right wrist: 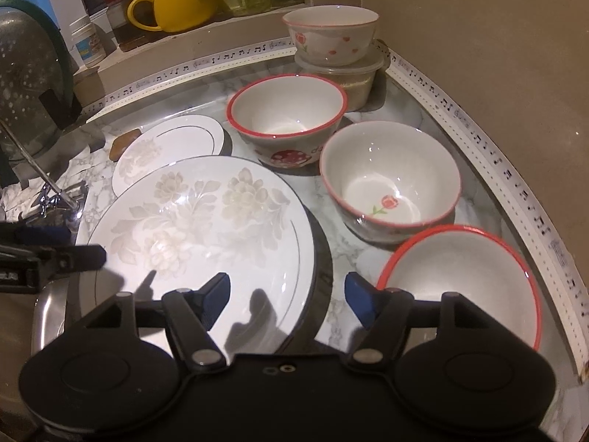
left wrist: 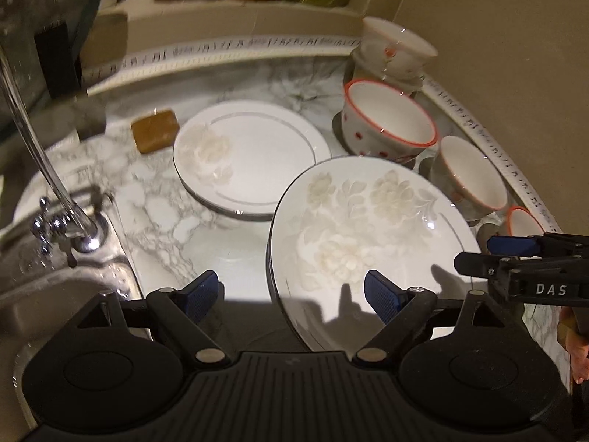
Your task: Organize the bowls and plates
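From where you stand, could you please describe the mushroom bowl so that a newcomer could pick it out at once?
Start at the back corner of the marble counter, where a small bowl sits on a lidded plastic tub. Just in front of that tub stands the mushroom bowl. Unlike the rose bowl beside it, it has a bold red rim and a red spotted mushroom painted on its side.

Two plates lie on the bench (right wrist: pixel 368 258): a large flowered plate (right wrist: pixel 206 228) and a smaller flowered plate (right wrist: pixel 173 147) behind it. Four bowls in all: a red-rimmed mushroom bowl (right wrist: pixel 287 118), a rose bowl (right wrist: pixel 390 180), a nearer red-rimmed bowl (right wrist: pixel 464 283), and a spotted bowl (right wrist: pixel 331 33) sitting on one lidded plastic tub (right wrist: pixel 349 73). One brown sponge (left wrist: pixel 154 130). One tap (left wrist: pixel 55 184). One yellow mug (right wrist: pixel 173 3) on the sill
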Available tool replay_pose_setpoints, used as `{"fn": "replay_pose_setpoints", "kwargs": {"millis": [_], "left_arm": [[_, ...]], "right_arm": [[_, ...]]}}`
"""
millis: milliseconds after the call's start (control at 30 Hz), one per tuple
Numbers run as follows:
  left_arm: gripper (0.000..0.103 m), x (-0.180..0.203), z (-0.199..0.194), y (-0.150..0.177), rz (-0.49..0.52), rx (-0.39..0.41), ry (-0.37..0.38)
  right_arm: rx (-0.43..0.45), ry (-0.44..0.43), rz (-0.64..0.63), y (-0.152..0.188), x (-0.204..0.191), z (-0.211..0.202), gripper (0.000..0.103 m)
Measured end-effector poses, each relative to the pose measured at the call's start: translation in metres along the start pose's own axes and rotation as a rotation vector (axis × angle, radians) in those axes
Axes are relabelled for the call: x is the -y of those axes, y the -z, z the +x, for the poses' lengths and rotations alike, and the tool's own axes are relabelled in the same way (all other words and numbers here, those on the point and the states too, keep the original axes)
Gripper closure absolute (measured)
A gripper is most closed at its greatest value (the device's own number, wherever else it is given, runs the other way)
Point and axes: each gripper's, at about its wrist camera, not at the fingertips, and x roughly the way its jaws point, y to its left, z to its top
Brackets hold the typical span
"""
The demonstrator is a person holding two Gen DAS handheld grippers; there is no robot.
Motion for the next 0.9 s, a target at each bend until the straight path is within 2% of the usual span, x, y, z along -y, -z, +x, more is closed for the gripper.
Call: {"fn": "replay_pose_setpoints", "kwargs": {"millis": [367,533,567,633,900], "left_arm": [[0.016,0.016,0.018,-0.002,0.042,-0.034,-0.013],[0.017,0.018,0.022,-0.005,0.034,-0.04,0.004],[0.02,0.019,0.022,-0.005,0.035,-0.04,0.005],[0.037,0.02,0.024,-0.005,0.036,-0.052,0.006],[0.05,0.016,0.029,-0.005,0.005,-0.07,-0.001]], "right_arm": [[-0.046,-0.047,0.035,-0.013,0.007,0.02,0.042],[-0.052,-0.056,0.042,-0.018,0.006,0.026,0.05],[-0.056,-0.054,0.036,-0.019,0.005,0.027,0.05],[-0.064,-0.044,0.023,-0.02,0.004,0.03,0.053],[-0.112,-0.032,-0.024,-0.03,0.006,0.039,0.052]]}}
